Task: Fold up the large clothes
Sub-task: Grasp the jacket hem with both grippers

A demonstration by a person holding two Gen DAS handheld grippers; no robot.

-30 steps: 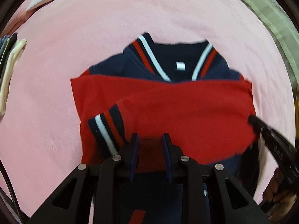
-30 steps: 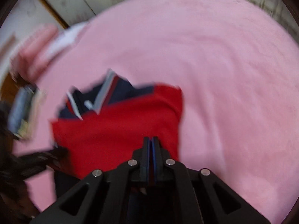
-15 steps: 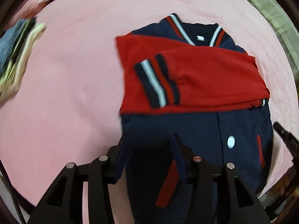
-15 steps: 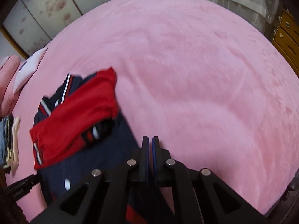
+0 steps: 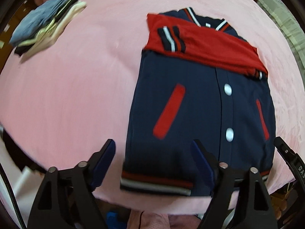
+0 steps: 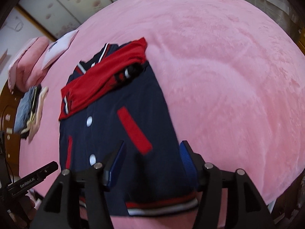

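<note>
Left wrist view: a navy jacket [image 5: 192, 114] lies front-up on a pink blanket [image 5: 76, 95], its red sleeves [image 5: 209, 43] folded across the chest and its striped hem [image 5: 155, 186] nearest the camera. The left gripper [image 5: 153, 152] hangs released, fingers spread wide over the hem's left corner, one finger [image 5: 103, 159] over bare blanket beside the jacket, the other over the navy cloth; neither grasps anything. A stack of folded clothes [image 5: 45, 22] sits well apart at upper left.

Right wrist view: the right gripper [image 6: 152, 154] is likewise spread, gripping nothing, its fingers [image 6: 187, 158] straddling the jacket's [image 6: 118, 133] lower right side above the hem [image 6: 162, 207]. The left gripper's tip [image 6: 34, 179] shows at lower left, beside the jacket.
</note>
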